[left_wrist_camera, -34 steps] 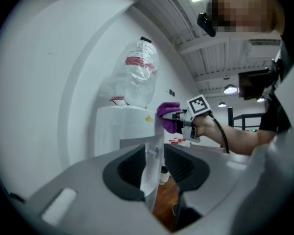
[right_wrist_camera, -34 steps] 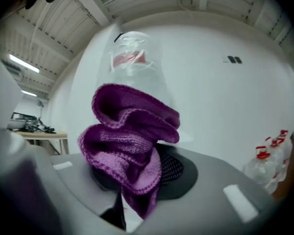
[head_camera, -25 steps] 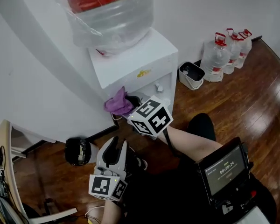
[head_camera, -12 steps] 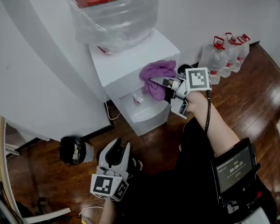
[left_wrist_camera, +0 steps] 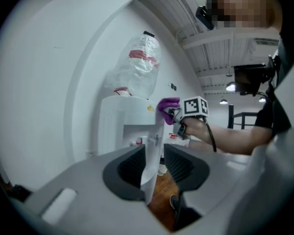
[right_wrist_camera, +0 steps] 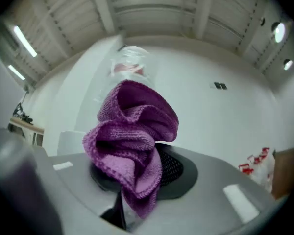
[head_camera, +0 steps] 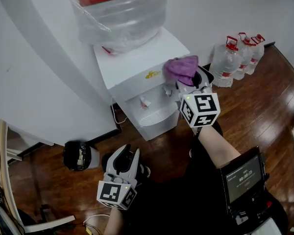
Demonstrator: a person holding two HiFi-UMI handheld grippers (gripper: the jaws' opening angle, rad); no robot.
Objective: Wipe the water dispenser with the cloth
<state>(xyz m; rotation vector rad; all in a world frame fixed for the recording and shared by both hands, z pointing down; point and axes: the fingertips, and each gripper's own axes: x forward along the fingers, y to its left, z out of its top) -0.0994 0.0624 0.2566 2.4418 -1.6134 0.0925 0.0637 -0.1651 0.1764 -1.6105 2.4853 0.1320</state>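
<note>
Likely an office corner: water dispenser (head_camera: 132,65), spare water jugs (head_camera: 226,60), wooden floor (head_camera: 264,111), white walls (head_camera: 225,9).

Red-capped water jugs (head_camera: 226,62) on wooden floor (head_camera: 264,106) by white wall (head_camera: 235,9)

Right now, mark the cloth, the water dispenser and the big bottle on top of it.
cloth (head_camera: 182,68): head view, bunched middle.
water dispenser (head_camera: 142,58): head view, bare top panel.
big bottle (head_camera: 120,18): head view, wrapped body.

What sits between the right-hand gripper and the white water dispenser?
Only the purple cloth, bunched in the right gripper's jaws, at the water dispenser's upper corner. The head view and the left gripper view both show it.
</note>
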